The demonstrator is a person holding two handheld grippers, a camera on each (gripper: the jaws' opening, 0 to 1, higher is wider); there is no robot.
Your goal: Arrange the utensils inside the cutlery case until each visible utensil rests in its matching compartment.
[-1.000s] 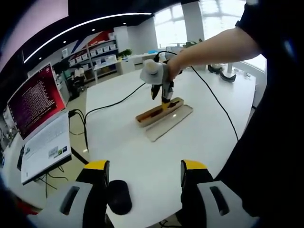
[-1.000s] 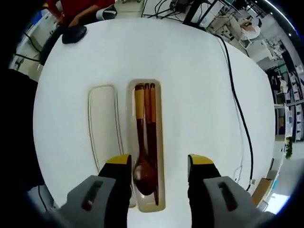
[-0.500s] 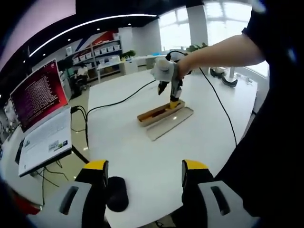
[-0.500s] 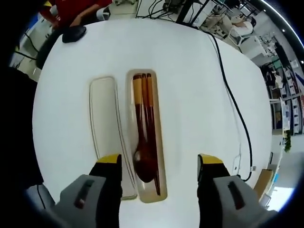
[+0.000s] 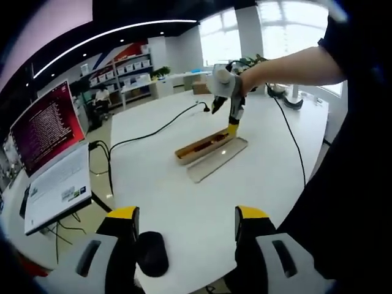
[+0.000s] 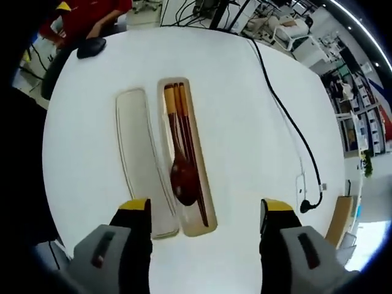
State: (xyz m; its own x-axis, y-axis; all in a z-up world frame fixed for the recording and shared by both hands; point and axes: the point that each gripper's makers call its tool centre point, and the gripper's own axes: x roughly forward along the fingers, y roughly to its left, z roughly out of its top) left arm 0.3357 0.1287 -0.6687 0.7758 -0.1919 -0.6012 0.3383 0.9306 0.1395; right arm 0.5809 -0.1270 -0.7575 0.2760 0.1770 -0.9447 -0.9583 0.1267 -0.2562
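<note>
A tan cutlery case (image 6: 206, 215) lies on the round white table (image 6: 245, 116); inside it rest a dark wooden spoon (image 6: 181, 173) and brown chopsticks (image 6: 190, 153), side by side. Its clear lid (image 6: 141, 165) lies flat just left of it. My right gripper (image 6: 204, 211) hovers above the near end of the case, jaws wide apart, holding nothing. In the left gripper view the case (image 5: 204, 144) and lid (image 5: 218, 158) sit mid-table, with the right gripper (image 5: 231, 127) above their far end. My left gripper (image 5: 185, 217) stands open over the table's near edge.
A black mouse (image 5: 152, 253) lies between my left jaws; it also appears far across the table (image 6: 90, 46). A black cable (image 6: 288, 119) runs over the table to a plug (image 6: 308, 205). A laptop (image 5: 52, 153) stands to the left. A person's arm (image 5: 294, 61) reaches in.
The right gripper has risen and drawn back from the case, so case and lid look smaller. Its jaws have spread wider. The left gripper has barely moved.
</note>
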